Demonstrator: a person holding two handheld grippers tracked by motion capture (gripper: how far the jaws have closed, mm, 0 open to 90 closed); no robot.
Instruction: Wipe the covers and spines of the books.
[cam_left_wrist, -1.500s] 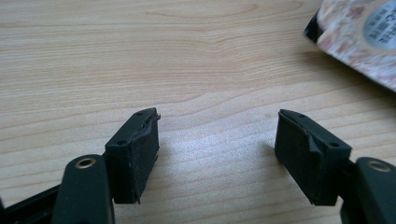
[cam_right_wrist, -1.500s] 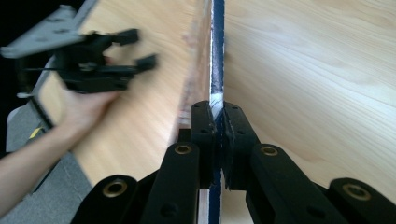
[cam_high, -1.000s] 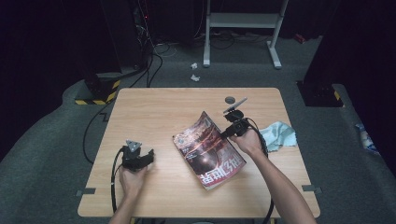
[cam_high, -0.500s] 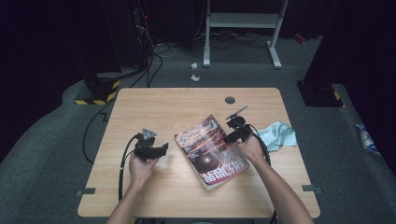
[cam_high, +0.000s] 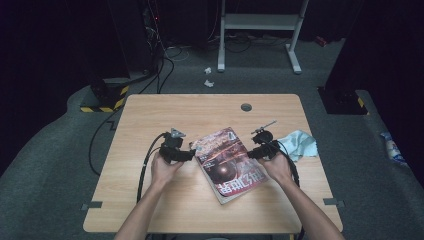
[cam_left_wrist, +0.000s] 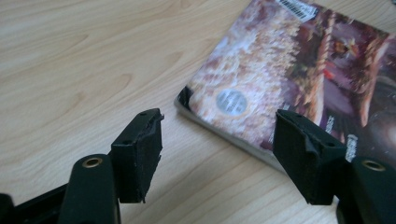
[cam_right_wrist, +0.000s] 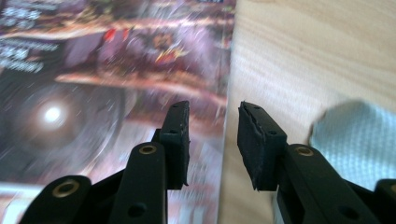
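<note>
Since a second ago your left gripper (cam_high: 190, 155) has come in to the magazine's (cam_high: 229, 162) left edge, jaws spread wide, empty. Magazine now lies flat mid-table (cam_high: 150, 115). Your right gripper (cam_high: 251, 153) sits at its right edge, jaws part-open, gripping nothing. Cloth (cam_high: 300, 144) near the table's right edge.

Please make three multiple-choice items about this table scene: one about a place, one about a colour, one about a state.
1. Where does the cloth lie from the magazine?
A. at its right
B. at its left
C. on top of it

2. What colour is the cloth?
A. red
B. light blue
C. black

3. How are the jaws of the left gripper?
A. shut on the magazine
B. shut on nothing
C. open

Answers: 1 A, it lies at the table's right edge; 2 B, pale blue fabric; 3 C, a wide gap, magazine corner beyond.
</note>
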